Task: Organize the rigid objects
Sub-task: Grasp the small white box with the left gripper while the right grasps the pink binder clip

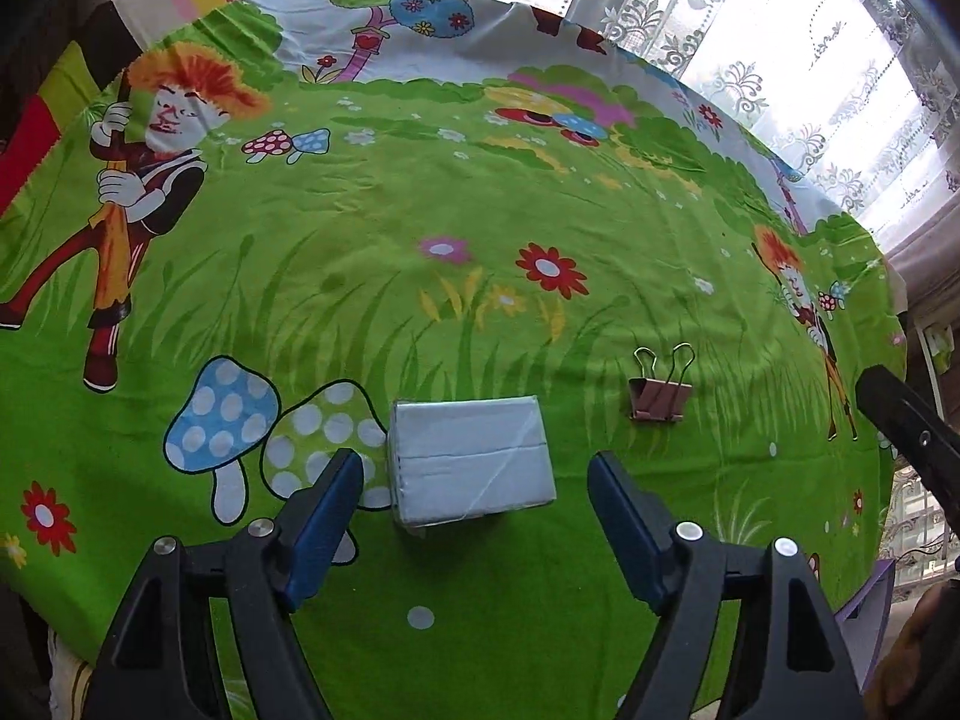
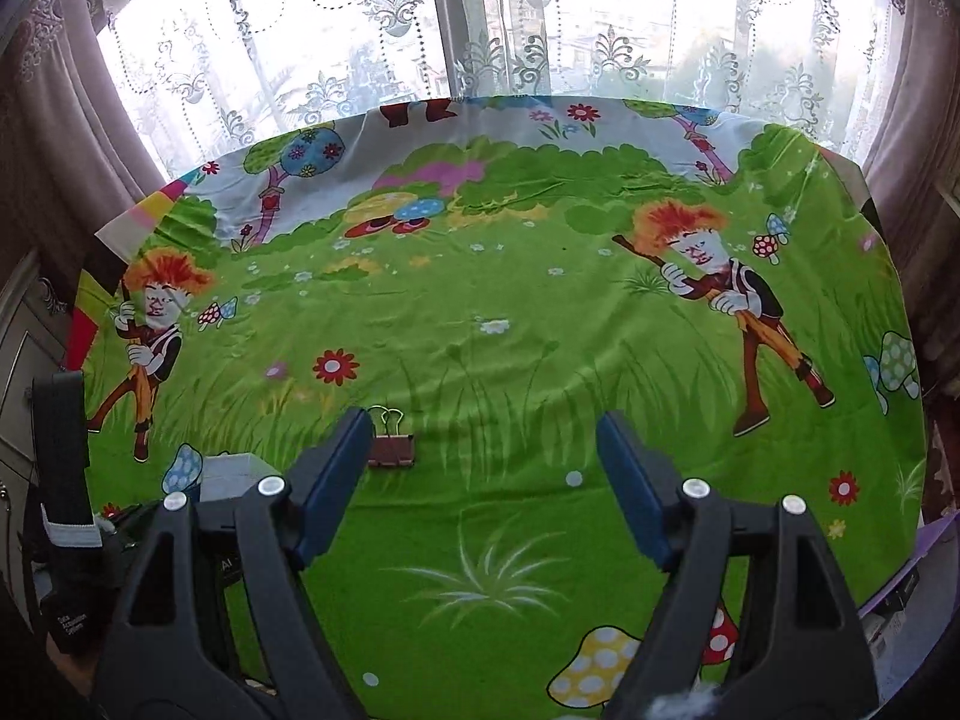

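Two hand-held grippers [image 1: 477, 492] [image 2: 483, 471], jaws apart and empty, above white box [image 1: 471, 459] and binder clip [image 1: 659, 399].

Lying flat on the green cartoon-print cloth of the bench [image 1: 420, 192]: a white rectangular box [image 1: 471, 459] with taped seams, and, apart to its right, a rose-gold binder clip [image 1: 658, 397], wire handles raised and pointing away.
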### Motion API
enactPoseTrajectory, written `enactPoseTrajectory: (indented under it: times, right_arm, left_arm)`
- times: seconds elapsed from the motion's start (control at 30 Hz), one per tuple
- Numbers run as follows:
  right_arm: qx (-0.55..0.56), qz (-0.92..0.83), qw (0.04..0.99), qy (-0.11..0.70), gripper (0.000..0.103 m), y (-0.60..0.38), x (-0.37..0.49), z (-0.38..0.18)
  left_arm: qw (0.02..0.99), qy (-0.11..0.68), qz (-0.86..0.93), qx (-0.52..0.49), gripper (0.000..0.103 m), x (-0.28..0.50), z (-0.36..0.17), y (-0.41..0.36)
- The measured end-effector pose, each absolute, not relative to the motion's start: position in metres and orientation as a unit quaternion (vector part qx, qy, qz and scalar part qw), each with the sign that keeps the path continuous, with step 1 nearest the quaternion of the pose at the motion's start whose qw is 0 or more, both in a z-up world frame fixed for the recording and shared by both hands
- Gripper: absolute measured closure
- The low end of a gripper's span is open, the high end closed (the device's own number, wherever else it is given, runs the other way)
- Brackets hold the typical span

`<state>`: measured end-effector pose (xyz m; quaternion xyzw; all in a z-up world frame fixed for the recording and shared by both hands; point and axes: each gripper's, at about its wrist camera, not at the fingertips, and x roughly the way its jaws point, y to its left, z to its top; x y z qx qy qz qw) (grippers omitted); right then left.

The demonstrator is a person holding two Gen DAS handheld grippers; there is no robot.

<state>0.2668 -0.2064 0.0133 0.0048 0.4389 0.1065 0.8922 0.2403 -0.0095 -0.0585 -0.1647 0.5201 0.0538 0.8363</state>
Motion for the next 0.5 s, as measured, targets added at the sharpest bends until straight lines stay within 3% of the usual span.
enactPoseTrajectory:
  times: [0.1, 0.5]
  right_arm:
    - [-0.006, 0.117, 0.886, 0.448, 0.023, -0.197, 0.27, 0.002]
    - [-0.054, 0.142, 0.866, 0.477, 0.024, -0.153, 0.281, -0.038]
  left_arm:
    - [0.836, 0.521, 0.058, -0.161, 0.05, 0.242, -0.06, -0.006]
    - [0.86, 0.461, 0.075, -0.205, 0.051, 0.227, -0.046, 0.02]
